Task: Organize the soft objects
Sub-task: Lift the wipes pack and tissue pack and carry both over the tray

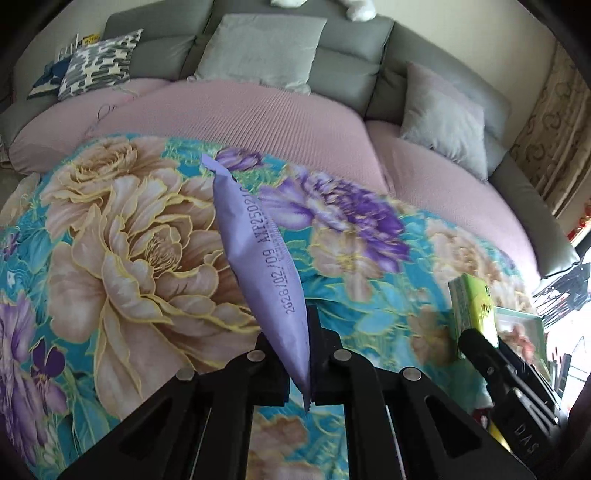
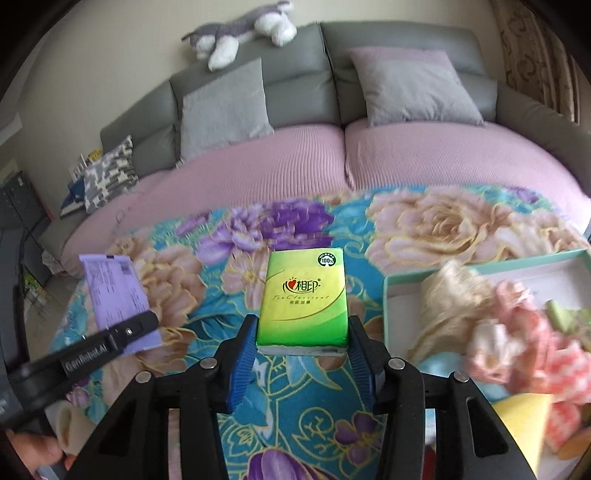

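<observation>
My left gripper (image 1: 308, 354) is shut on a thin lilac packet (image 1: 258, 251), seen edge-on with a printed date, held above the flowered blanket (image 1: 129, 229). The same lilac packet (image 2: 114, 291) shows flat in the right wrist view, with the left gripper (image 2: 142, 323) clamped on its lower edge. My right gripper (image 2: 303, 339) is shut on a green tissue pack (image 2: 304, 299), its blue pads (image 2: 242, 363) pressing both sides. That green tissue pack (image 1: 474, 314) and the right gripper (image 1: 476, 341) appear at the right edge of the left wrist view.
A white tray with a teal rim (image 2: 480, 264) lies at the right, holding a beige tuft, pink cloths and a yellow sponge. Behind the blanket stretches a pink-covered grey sofa (image 2: 295, 162) with grey cushions (image 2: 225, 107) and a plush dog (image 2: 240, 33) on top. A hand (image 2: 33, 450) grips the left tool.
</observation>
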Action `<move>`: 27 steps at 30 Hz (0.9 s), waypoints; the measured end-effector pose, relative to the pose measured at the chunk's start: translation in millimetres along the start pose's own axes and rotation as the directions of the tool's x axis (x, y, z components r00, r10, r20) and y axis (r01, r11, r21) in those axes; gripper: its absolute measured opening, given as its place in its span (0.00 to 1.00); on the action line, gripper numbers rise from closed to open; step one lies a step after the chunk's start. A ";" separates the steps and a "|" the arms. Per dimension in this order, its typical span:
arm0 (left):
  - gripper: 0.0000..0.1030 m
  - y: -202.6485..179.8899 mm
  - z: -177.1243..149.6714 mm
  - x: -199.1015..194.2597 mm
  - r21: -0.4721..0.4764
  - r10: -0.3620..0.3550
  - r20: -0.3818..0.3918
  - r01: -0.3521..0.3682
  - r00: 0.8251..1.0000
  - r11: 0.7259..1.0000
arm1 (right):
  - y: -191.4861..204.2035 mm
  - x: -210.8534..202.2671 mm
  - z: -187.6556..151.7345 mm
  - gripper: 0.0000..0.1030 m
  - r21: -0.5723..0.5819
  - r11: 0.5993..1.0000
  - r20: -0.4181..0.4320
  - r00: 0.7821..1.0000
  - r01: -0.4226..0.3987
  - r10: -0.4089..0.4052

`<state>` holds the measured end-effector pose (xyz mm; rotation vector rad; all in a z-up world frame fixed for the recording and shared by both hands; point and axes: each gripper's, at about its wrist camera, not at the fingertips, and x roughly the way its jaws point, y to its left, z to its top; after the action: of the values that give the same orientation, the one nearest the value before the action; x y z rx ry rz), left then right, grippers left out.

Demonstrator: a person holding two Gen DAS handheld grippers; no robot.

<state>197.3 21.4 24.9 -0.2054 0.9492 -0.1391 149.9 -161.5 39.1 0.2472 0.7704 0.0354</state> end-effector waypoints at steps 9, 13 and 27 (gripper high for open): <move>0.07 -57.8 -14.6 -43.4 0.090 -0.109 0.073 0.102 0.991 0.991 | -25.9 -68.1 -0.2 0.49 0.008 0.998 0.076 0.995 0.058 -0.058; 0.07 -93.5 -25.0 -46.4 0.155 -0.176 0.045 0.167 0.983 0.974 | -56.1 -92.1 -7.9 0.49 0.050 0.989 0.071 0.987 0.142 -0.145; 0.07 -204.0 -73.4 -55.4 0.315 -0.377 -0.082 0.383 0.923 0.869 | -159.5 -142.7 -38.6 0.49 0.164 0.935 0.001 0.948 0.314 -0.319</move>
<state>99.7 -173.7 75.2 -0.0822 0.8805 -0.6606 11.3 -325.6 72.9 0.2748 0.7792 -0.3370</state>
